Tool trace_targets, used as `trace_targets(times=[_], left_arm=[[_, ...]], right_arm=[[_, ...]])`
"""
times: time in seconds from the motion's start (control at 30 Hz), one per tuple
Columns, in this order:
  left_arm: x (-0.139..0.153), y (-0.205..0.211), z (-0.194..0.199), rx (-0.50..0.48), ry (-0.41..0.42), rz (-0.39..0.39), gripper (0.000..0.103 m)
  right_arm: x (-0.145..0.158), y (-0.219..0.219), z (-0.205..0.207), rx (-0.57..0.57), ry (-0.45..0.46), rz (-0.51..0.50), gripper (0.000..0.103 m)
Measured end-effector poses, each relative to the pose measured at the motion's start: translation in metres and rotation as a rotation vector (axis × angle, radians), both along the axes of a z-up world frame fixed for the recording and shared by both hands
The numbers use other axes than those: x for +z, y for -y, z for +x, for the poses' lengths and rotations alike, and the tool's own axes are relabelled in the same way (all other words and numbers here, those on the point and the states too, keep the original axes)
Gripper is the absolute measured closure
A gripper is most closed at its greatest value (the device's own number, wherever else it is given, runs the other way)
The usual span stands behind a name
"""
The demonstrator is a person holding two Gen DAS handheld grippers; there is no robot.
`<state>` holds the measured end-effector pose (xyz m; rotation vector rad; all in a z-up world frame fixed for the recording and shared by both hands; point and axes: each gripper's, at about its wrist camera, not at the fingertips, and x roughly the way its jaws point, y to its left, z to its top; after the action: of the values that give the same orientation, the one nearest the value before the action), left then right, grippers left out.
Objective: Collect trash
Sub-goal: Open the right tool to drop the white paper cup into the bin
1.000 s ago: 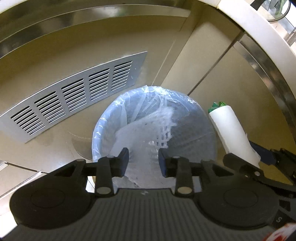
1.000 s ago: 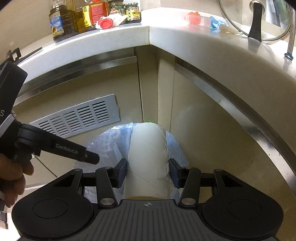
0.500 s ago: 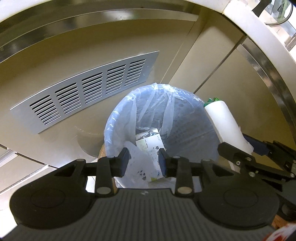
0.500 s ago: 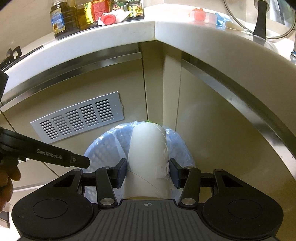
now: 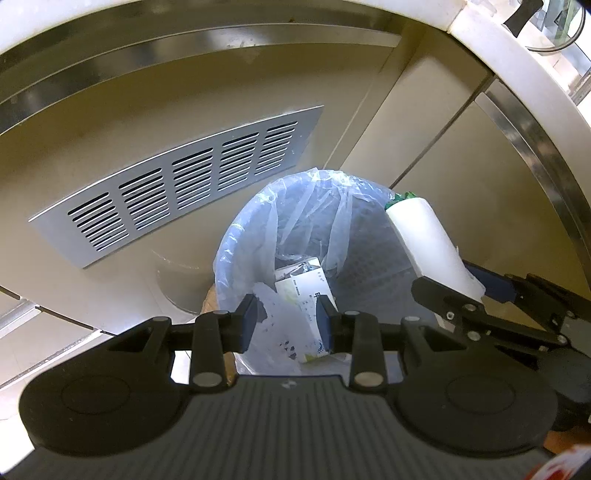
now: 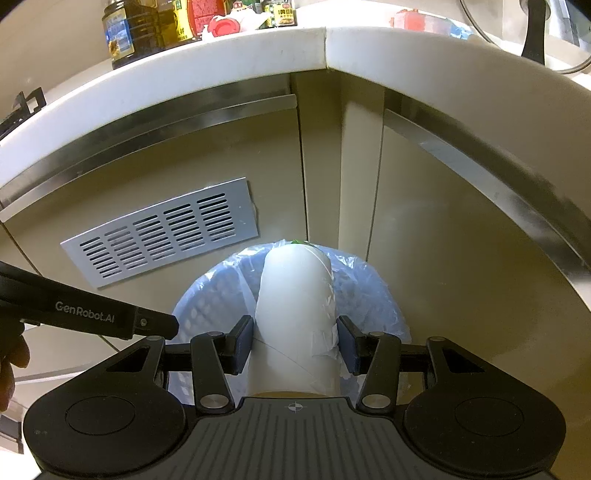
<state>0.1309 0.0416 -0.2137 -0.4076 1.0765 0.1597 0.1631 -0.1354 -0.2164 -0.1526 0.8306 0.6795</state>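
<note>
A bin lined with a pale blue plastic bag (image 5: pixel 240 251) stands on the floor in the cabinet corner. A white carton (image 5: pixel 303 288) and a crumpled white bag (image 5: pixel 280 325) lie inside it. My left gripper (image 5: pixel 286 321) hovers over the bin's near rim, open, its pads pressing on nothing. My right gripper (image 6: pixel 295 341) is shut on a white paper cup (image 6: pixel 295 295) with something green at its far end. It holds the cup tilted over the bin (image 6: pixel 376 295). The left wrist view shows that cup (image 5: pixel 424 236) above the bin's right rim.
Beige cabinet doors with a slatted metal vent (image 5: pixel 177 184) stand behind the bin. A white countertop (image 6: pixel 221 62) overhangs them and carries oil bottles (image 6: pixel 122 33) and jars. One finger (image 6: pixel 110 317) of the left tool crosses the right wrist view, with a person's hand (image 6: pixel 11 365) behind it.
The right gripper has sunk a little toward the bin, still holding the cup. The left wrist view has shifted, so the carton and white bag inside the bin now show.
</note>
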Motion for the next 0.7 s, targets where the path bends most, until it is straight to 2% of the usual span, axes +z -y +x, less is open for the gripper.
trace_targets(times=[0.7], left_arm=[[0.0,-0.012,-0.002,0.01,-0.006,0.0,0.073]], right_arm=[[-0.014,-0.007,0.013,-0.041,-0.033,0.015,0.054]])
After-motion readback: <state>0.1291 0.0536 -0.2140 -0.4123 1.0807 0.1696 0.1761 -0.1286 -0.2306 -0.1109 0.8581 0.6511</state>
